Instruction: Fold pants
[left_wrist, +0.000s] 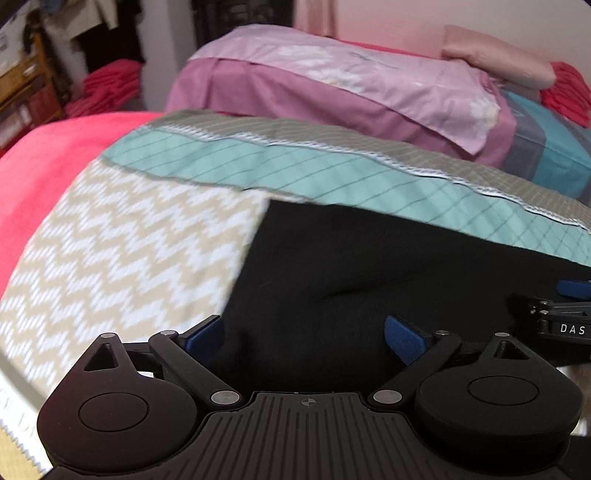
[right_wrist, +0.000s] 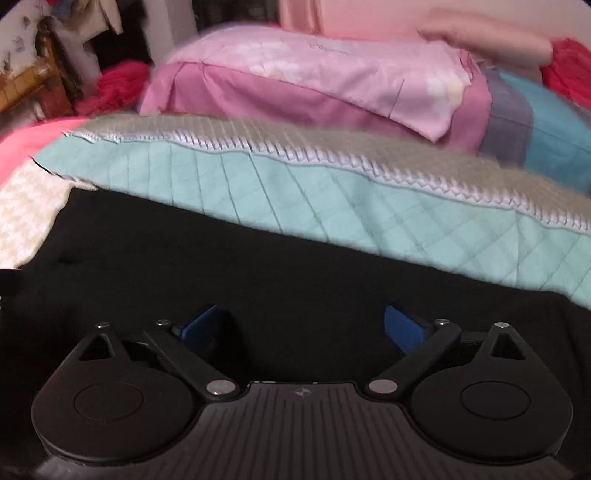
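My left gripper (left_wrist: 304, 332) and right gripper (right_wrist: 301, 325) both gape wide, holding nothing. The black pants (left_wrist: 369, 266), smooth and flat, fill the lower centre, lying on a quilted teal-and-chevron bedspread (left_wrist: 122, 236).

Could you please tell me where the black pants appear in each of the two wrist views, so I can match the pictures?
Left wrist view: the black pants fill the lower centre and right, a corner by the zigzag quilt.
Right wrist view: the black pants span the lower half, edge to edge.
Shared landmark: the teal quilted band runs just behind the pants in both.
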